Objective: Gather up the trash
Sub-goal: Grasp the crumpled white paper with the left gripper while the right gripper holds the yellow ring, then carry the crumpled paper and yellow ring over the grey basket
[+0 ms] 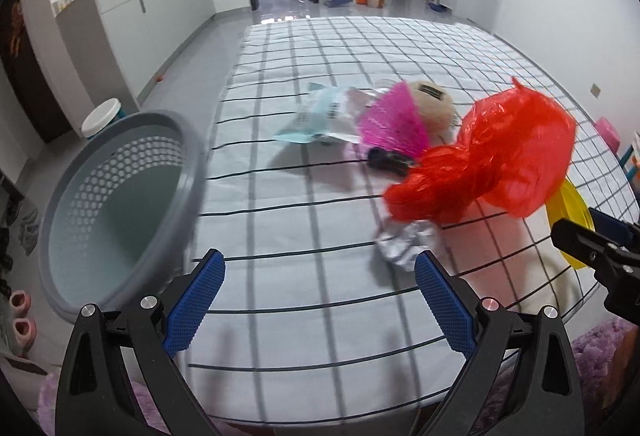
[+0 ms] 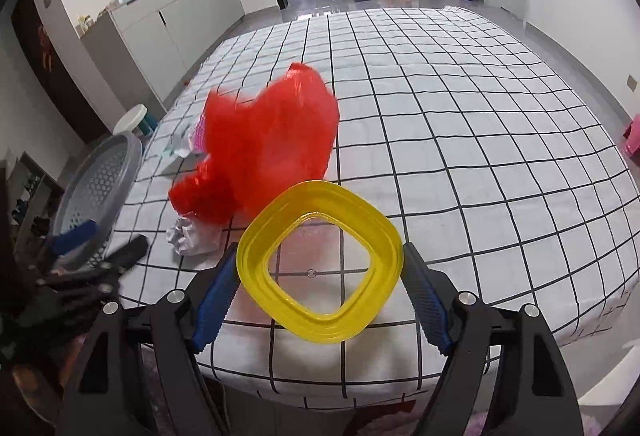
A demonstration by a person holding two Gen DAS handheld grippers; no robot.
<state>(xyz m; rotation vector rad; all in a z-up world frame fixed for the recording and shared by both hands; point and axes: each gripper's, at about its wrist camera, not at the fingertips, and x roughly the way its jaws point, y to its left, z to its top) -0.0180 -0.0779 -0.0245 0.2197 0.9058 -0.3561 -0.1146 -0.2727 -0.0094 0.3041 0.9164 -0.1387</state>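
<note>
My right gripper (image 2: 320,256) is shut on a yellow square plastic container (image 2: 256,248), with both blue pads against its sides, above the front of the checked bed (image 2: 480,116). Just beyond it a crumpled red plastic bag (image 2: 272,140) rests over the sheet, with a crumpled white paper (image 2: 192,236) beside it. My left gripper (image 1: 320,260) is open with nothing in it, low over the bed between the grey perforated basket (image 1: 120,212) and the white paper (image 1: 404,244). Farther back lie a pink wrapper (image 1: 394,124), a pale blue packet (image 1: 320,112), a beige round item (image 1: 434,104) and a small black object (image 1: 388,158).
The basket stands at the bed's left edge, with a white stool (image 1: 102,118) behind it. Pink slippers (image 1: 22,316) sit on the floor at left, and a purple rug (image 1: 592,360) lies by the bed's near edge. Grey cabinets (image 1: 160,16) line the left wall.
</note>
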